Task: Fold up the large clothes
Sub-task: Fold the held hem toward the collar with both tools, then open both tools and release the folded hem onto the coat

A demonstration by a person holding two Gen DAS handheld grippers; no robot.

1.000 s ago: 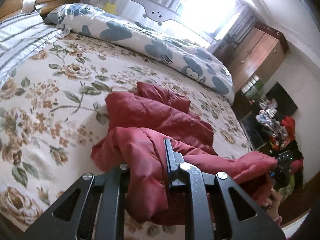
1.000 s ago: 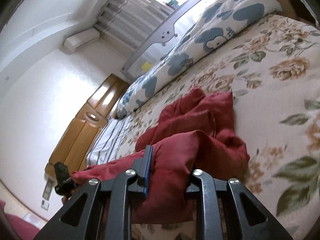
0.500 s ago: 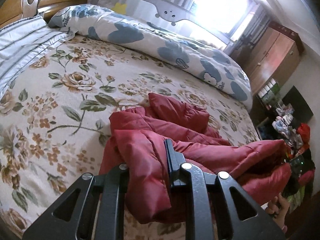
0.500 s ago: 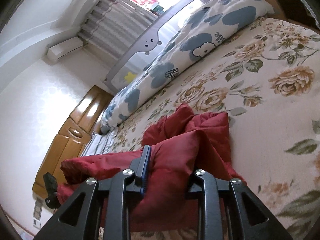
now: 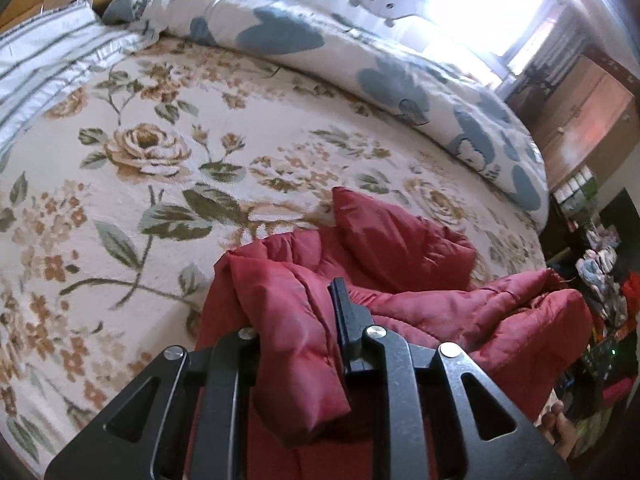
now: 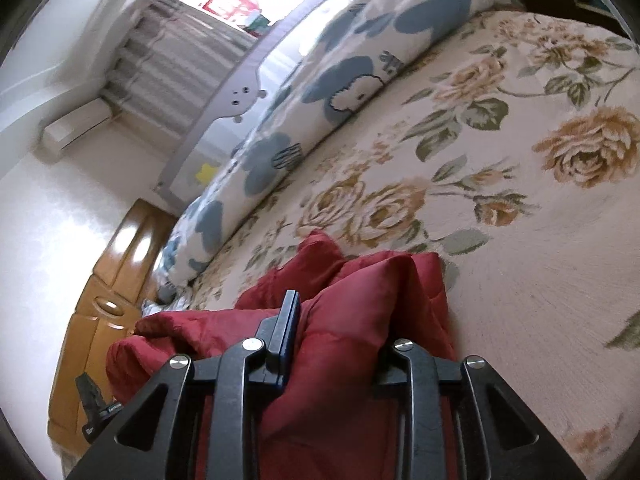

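— Where's your red jacket point(image 5: 400, 248)?
— Bunched on the flowered bedspread point(image 5: 160, 160), near the blue-patterned quilt point(image 5: 360, 60). Your left gripper point(image 5: 296, 320) and right gripper point(image 6: 336, 320) each pinch a fold, jaws narrow, just easing apart.

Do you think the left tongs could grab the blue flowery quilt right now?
Probably not: the left tongs are full of the red jacket, and the quilt lies far across the bed. The jacket would have to go first.
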